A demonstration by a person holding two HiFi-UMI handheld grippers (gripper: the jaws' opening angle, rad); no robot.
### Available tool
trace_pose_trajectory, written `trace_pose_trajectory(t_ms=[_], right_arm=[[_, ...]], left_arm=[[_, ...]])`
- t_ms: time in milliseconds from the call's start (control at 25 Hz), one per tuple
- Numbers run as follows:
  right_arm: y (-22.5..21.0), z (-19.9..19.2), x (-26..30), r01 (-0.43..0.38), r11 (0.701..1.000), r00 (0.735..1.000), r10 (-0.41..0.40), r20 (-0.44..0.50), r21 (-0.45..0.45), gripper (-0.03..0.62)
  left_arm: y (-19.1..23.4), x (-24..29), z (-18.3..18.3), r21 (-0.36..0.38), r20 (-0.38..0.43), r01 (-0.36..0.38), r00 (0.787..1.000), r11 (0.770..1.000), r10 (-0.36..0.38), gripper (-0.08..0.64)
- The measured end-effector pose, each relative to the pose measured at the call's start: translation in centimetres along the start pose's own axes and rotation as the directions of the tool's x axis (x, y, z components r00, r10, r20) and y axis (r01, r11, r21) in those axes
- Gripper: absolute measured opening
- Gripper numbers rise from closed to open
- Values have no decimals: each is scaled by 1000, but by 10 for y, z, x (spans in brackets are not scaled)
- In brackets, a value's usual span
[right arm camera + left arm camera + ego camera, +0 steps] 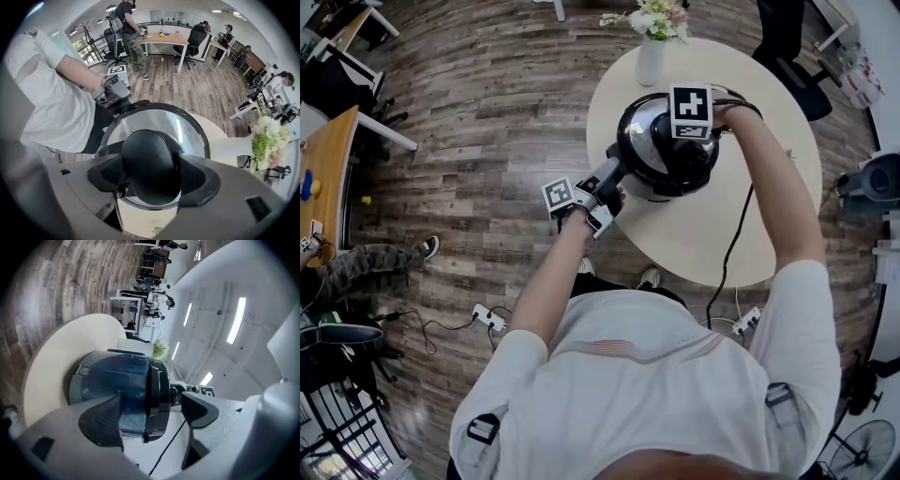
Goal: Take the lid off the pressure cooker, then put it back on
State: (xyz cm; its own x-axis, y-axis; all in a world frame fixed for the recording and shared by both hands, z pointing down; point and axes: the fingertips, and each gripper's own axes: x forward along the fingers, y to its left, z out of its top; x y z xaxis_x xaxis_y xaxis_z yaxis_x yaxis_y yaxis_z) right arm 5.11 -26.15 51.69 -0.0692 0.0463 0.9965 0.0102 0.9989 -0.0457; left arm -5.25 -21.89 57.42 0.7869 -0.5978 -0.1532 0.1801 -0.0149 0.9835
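Gripping the lid knob: cooker seated on the worktop

Object: the pressure cooker (pixel 661 187) stands on the round cream worktop (pixel 703 239), toward the side nearest the person. Its lid (pixel 639 124), polished steel with a black rim, sits on the pot body. In the left tool view the rim lies flush against the body.

Right tool (pixel 152 176): points straight down over the middle of the lid. Its two jaws are closed on the black domed knob (pixel 151 159), with one pad pressed against each side. The knob fills the space between the pads.

Left tool (pixel 152 414): lies roughly level, rolled onto its side, at the cooker's flank. The jaws stand wide apart. The black side handle (pixel 613 172) runs out from the pot toward this tool and stands between the jaws, seen end-on. Bare space shows between the handle and the far jaw, so the pads do not press on it. Whether the near pad touches the pot I cannot tell.

Surroundings: a white vase (pixel 651 61) of flowers (pixel 656 19) stands on the far side of the worktop, near the cooker but apart from it. A black cable (pixel 729 248) trails across the worktop and drops over its near edge toward the wood-plank floor (pixel 487 122).
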Motion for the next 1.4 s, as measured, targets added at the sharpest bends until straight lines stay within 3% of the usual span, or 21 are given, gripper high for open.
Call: trace_pose_trajectory(t_ms=[40, 80, 440, 600, 1120, 1400], right_arm=[[0, 0, 0, 0, 1000, 1000, 0, -3, 0, 337], [0, 0, 0, -1, 1000, 1000, 1, -6, -1, 338], [2, -2, 0, 1, 1000, 1000, -1, -9, 8, 337], [0, -2, -2, 2, 1000, 1000, -2, 3, 28, 339], [1, -3, 0, 1, 999, 1000, -2, 9, 51, 339], [-4, 0, 0, 1, 989, 999, -7, 45, 151, 347]], left_arm=[[5, -1, 0, 33, -9, -35, 999, 999, 35, 366], [8, -2, 1, 66, -16, -67, 998, 996, 68, 234], [4, 2, -4, 24, -50, -12, 999, 1000, 13, 172], [-7, 6, -4, 80, -75, -12, 997, 997, 18, 60], [-7, 6, -5, 83, -78, -20, 997, 996, 27, 58], [-5, 5, -4, 76, -74, -12, 997, 997, 18, 60]])
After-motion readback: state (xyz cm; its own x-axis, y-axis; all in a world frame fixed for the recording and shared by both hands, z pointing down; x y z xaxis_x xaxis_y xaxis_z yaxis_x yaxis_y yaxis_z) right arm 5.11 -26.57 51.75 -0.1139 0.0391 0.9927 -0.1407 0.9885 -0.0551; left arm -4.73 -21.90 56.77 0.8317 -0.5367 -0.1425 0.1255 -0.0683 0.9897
